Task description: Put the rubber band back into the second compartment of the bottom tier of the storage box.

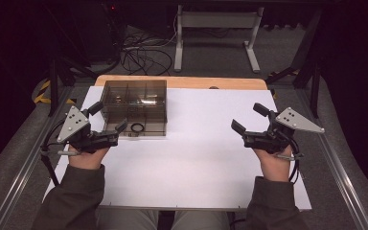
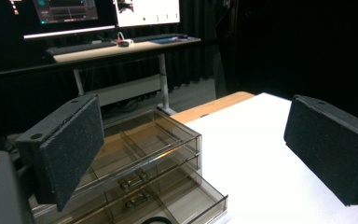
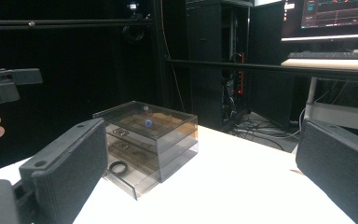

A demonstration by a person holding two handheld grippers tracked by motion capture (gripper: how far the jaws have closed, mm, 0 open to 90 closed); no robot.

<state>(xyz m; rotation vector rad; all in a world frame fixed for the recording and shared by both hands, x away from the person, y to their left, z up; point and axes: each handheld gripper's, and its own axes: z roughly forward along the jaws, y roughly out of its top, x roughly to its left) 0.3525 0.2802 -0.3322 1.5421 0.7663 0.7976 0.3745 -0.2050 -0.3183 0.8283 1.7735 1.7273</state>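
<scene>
The left gripper [image 1: 109, 118] sits at the left middle of the high view, and its two black jaws are wide apart with nothing between them. One jaw tip is right at the front corner of a small see-through brown drawer box [image 1: 135, 107], and I cannot tell if it touches. In the left gripper view the box [image 2: 149, 163] is low in the picture, just past the left jaw, and its bottom drawer is pulled out a little. A black ring [image 1: 137, 127] lies in that open drawer, near the left gripper's tip. The right gripper [image 1: 249, 118] is at the right middle of the high view. Its jaws are wide apart too and hold nothing. It is well apart from the box, with bare white table [image 1: 206, 158] between them. In the right gripper view the box [image 3: 151, 140] stands in the middle left, past the left jaw, with the ring [image 3: 118, 168] at its bottom front. A hand [image 1: 87, 157] holds the left gripper, and another hand [image 1: 274, 165] holds the right one. Far back there is a desk with screens [image 2: 121, 44].
</scene>
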